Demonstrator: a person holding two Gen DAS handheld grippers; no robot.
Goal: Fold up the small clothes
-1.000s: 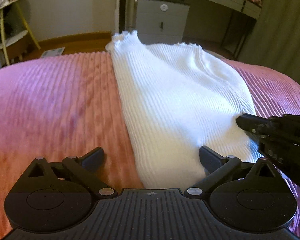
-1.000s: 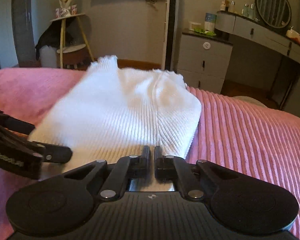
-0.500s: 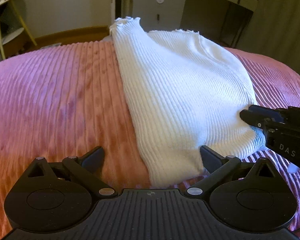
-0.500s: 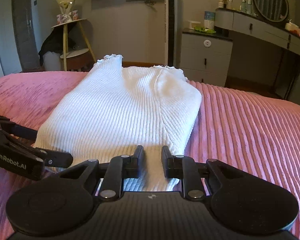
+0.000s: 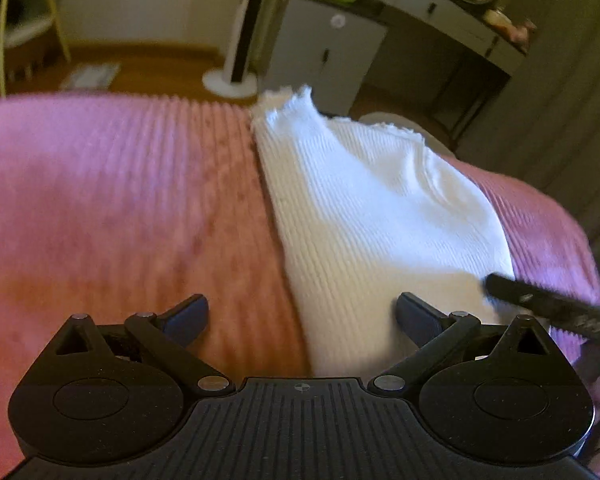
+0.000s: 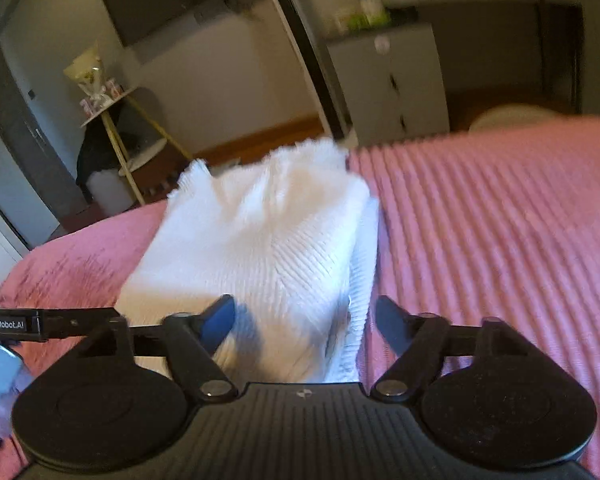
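On pink ribbed bedspread: white knit garment lies folded | left gripper spread wide over its near edge | right gripper spread, holding nothing.

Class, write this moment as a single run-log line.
garment: white knit top folded on pink bedspread | left gripper: jaws open | right gripper: jaws open | grip: none

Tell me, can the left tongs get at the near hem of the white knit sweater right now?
Probably yes. The left tongs are open, with the near edge of the white knit sweater lying between their fingers on the pink bedspread. The right tongs sit beside them, also open, not blocking.
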